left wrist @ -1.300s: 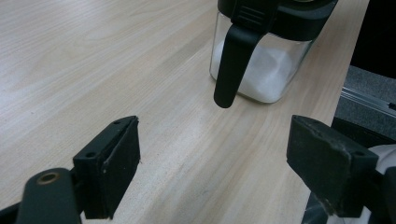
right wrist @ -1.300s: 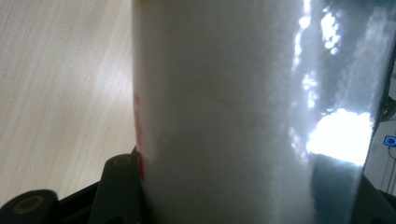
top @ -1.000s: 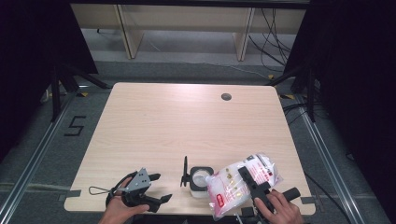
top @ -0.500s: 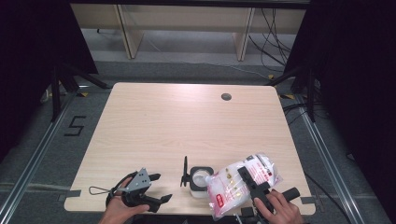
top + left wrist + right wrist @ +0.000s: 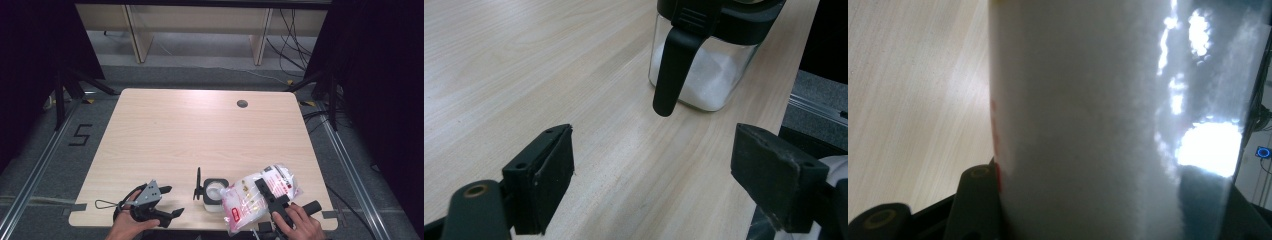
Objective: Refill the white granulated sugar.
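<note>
- High view: right gripper (image 5: 272,200) clamps the clear plastic bag of white powder (image 5: 250,197); keeping it upright should avoid spills.
- Left gripper (image 5: 167,202), jaws wide and empty, faces the black-lidded glass jar (image 5: 709,70) ahead.

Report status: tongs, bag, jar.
Left tongs open, empty, aimed at jar. Right tongs shut on bag of white powder, beside the jar. Jar lid open; nothing blocking.

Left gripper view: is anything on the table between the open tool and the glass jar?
Nothing visible. Bare tabletop lies between the left tool and the jar. The jar's black handle hangs on the near side, facing the tool.
</note>
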